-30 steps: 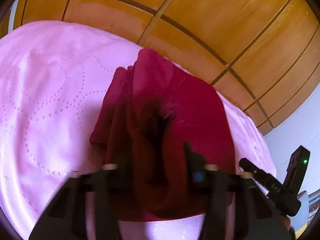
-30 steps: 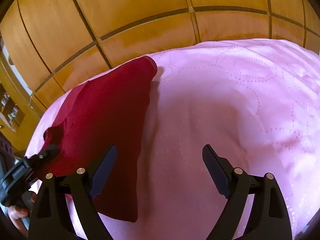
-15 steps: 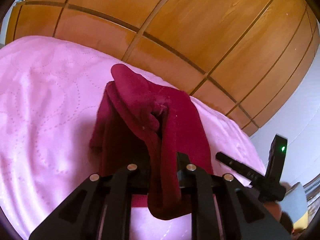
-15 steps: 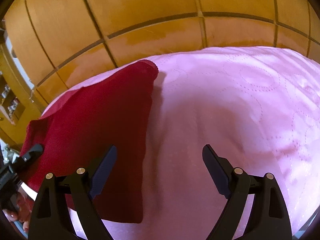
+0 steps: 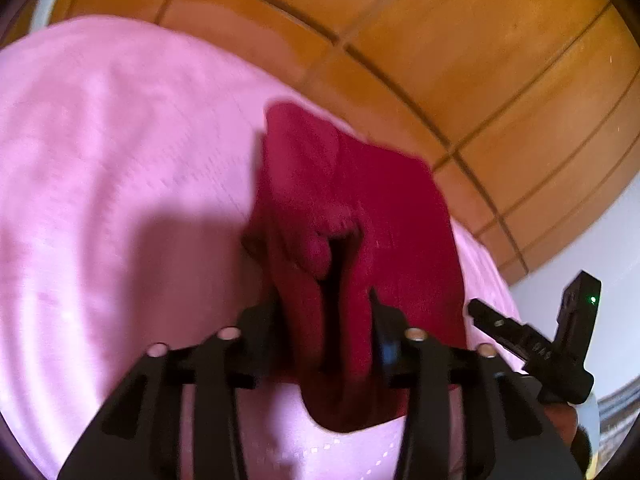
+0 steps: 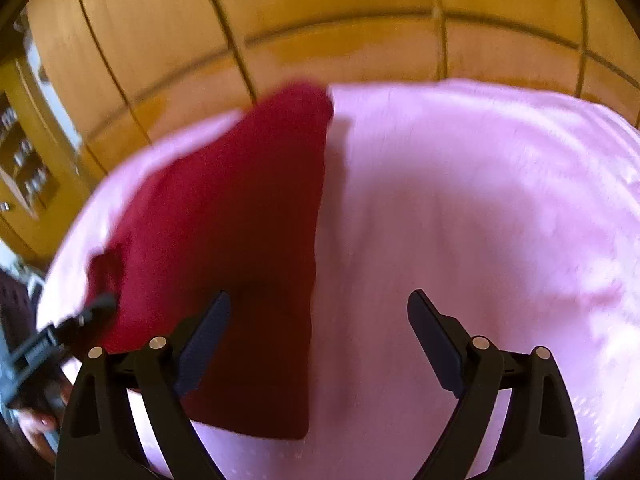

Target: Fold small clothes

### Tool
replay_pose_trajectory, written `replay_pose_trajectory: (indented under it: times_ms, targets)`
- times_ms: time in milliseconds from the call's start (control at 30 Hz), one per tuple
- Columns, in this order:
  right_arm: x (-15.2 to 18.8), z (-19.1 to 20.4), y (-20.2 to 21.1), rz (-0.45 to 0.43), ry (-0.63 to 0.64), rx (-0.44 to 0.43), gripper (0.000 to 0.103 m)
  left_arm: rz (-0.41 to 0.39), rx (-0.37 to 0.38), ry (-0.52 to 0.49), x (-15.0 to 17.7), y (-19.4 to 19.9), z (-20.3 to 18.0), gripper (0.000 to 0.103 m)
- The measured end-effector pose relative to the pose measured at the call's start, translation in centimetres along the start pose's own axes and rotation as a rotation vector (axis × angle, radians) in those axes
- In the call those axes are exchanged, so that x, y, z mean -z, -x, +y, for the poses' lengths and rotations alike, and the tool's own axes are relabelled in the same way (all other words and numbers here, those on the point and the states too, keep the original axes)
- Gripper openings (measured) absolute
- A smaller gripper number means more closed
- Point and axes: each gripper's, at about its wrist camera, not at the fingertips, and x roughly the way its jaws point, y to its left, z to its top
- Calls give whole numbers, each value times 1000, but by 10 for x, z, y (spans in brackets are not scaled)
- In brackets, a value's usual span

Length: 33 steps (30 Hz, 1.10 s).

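A dark red garment (image 5: 380,200) lies folded on the pink bedspread (image 5: 120,160). One bunched fold of it runs back between the fingers of my left gripper (image 5: 326,308). Those jaws are opening and the fold sits loosely between them, with a dark gap down its middle. In the right wrist view the same garment (image 6: 224,208) lies flat at the left. My right gripper (image 6: 320,320) hovers open over its right edge and the bedspread (image 6: 480,200), holding nothing. Each gripper shows in the other's view: right gripper (image 5: 520,340), left gripper (image 6: 80,316).
Orange wooden wardrobe panels (image 5: 440,60) stand close behind the bed and fill the top of the right wrist view too (image 6: 320,12). A shelf unit (image 6: 24,160) stands at the far left. A hand (image 6: 36,424) shows at the lower left edge.
My left gripper closed tight on the garment's fold, carried it forward and lower, and now its jaws have spread apart again. The right gripper stayed open and nearly still.
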Motion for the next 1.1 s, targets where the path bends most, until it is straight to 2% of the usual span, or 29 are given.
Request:
replay_pose_trajectory:
  times_ms: [133, 200, 300, 400, 500, 600, 633, 667, 733, 833, 1100]
  targets:
    - [-28, 0, 13, -85, 3, -25, 89, -135, -71, -59, -11, 30, -13, 47]
    - [-43, 10, 9, -97, 46, 1, 89, -150, -95, -115, -21, 30, -24, 47]
    - [-60, 23, -5, -97, 87, 9, 89, -121, -133, -207, -35, 11, -45, 47]
    - [-74, 37, -32, -57, 106, 35, 89, -76, -178, -301, -42, -22, -66, 47]
    - [-78, 40, -57, -21, 114, 118, 89, -4, -287, -413, -48, -60, -73, 47]
    - [-76, 28, -84, 27, 96, 200, 94, 76, -337, -407, -49, -89, -57, 46]
    - [-74, 23, -94, 44, 80, 191, 99, 75, -351, -413, -48, -94, -53, 46]
    - [-73, 17, -107, 69, 49, 176, 100, 60, -364, -440, -46, -97, -53, 46]
    - [-71, 9, -117, 86, 0, 141, 99, 40, -377, -476, -43, -100, -55, 46]
    - [-68, 6, -115, 80, -19, 114, 99, 30, -349, -458, -44, -95, -51, 46]
    - [-48, 1, -83, 21, -45, 83, 99, 1, -291, -427, -34, -69, -49, 50]
